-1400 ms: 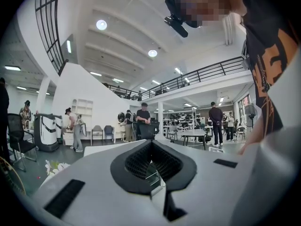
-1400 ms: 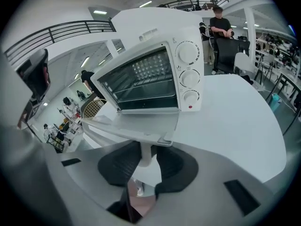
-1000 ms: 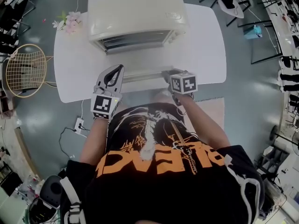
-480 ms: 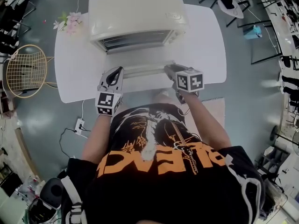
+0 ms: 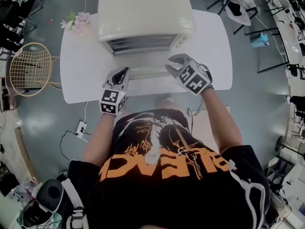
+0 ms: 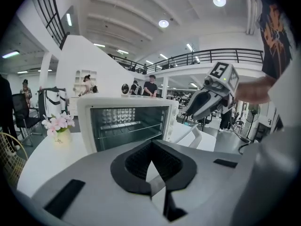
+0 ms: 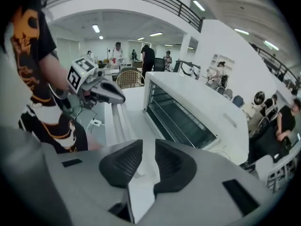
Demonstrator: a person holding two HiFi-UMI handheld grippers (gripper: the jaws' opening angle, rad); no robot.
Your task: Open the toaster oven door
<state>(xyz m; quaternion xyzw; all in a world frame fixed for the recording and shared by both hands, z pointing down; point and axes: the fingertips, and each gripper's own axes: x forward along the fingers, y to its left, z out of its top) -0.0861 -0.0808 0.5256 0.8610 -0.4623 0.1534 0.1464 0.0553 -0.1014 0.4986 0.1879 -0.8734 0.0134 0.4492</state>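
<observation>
The cream toaster oven [image 5: 143,13] stands at the back of the white table [image 5: 212,46]. Its glass door [image 5: 145,61] lies folded down flat, with the handle bar [image 5: 147,73] at the near edge. The left gripper view looks into the oven's dark cavity [image 6: 127,121] and its rack. My left gripper [image 5: 125,69] is shut and empty beside the handle's left end. My right gripper [image 5: 169,64] hangs just past the handle's right end, tilted, its jaws closing with nothing between them. The right gripper view shows the left gripper [image 7: 101,91] above the handle [image 7: 117,121].
A small pot of pink flowers [image 5: 78,20] sits on the table's far left corner. On the floor to the left are a round wire chair [image 5: 28,70] and a power strip [image 5: 80,127]. A chair [image 5: 236,4] stands at the far right.
My right gripper has moved off the door handle, up and to the right, and turned. The left gripper has stayed near the handle's left end.
</observation>
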